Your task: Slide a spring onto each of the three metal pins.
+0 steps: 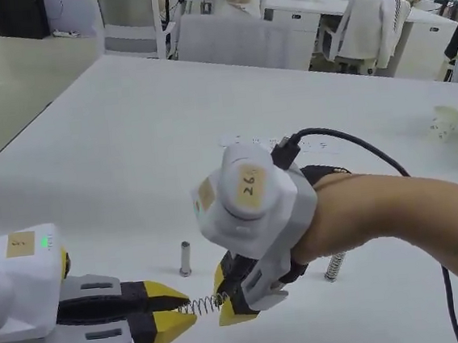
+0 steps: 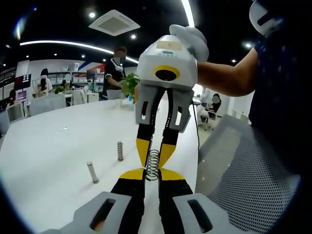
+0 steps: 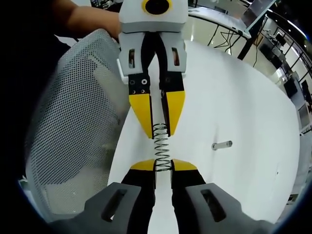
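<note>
Spring hangs in the air between the two grippers, just above the white table. The left gripper comes in from the bottom left of the head view. Its yellow jaws are almost closed, and they pinch one end of the spring. The right gripper is held by a person whose arm reaches in from the right. Its yellow jaws are almost closed too, and they pinch the other end. In both gripper views the spring runs in a straight line from one pair of tips to the other.

A bare pin stands up straight on the table, just behind the spring and not touching it. A second pin stands further right, partly hidden behind the arm. It has another spring around it. In the left gripper view the two pins stand near each other on the table, to the left of the grippers.

A black cable runs from the right gripper over the arm. A paper cup sits far back on the right side of the table.
</note>
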{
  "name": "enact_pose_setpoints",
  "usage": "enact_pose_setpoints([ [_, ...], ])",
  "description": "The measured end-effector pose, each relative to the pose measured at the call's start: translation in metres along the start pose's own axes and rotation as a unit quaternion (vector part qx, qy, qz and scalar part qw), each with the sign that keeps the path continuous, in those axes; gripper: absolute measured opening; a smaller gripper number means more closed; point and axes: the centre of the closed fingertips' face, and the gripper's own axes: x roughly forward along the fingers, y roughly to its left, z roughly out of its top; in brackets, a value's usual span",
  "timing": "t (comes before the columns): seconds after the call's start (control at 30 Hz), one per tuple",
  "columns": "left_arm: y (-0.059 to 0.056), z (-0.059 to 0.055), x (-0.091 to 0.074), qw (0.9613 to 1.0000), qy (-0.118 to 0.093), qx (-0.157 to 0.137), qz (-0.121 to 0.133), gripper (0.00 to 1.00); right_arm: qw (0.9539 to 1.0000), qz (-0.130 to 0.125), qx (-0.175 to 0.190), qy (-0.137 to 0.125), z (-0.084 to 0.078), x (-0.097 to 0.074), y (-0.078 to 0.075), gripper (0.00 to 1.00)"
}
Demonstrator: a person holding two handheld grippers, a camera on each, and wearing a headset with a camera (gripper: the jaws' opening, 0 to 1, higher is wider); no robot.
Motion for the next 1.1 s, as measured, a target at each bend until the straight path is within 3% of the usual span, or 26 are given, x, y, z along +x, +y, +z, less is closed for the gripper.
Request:
enact_pose_setpoints([
  [0.67,-0.001,-0.007,0.003,0.9999,0.013,0.005,-0.001,0.02,0.9996,-0.003,0.001,-0.029,0.019,-0.015,0.002,0.09],
  [1.1,0.002,-0.008,0.004,1.0000,0.008,0.003,0.000,0.02,0.9991,0.001,-0.005,-0.043,0.034,-0.019,0.004,0.08],
])
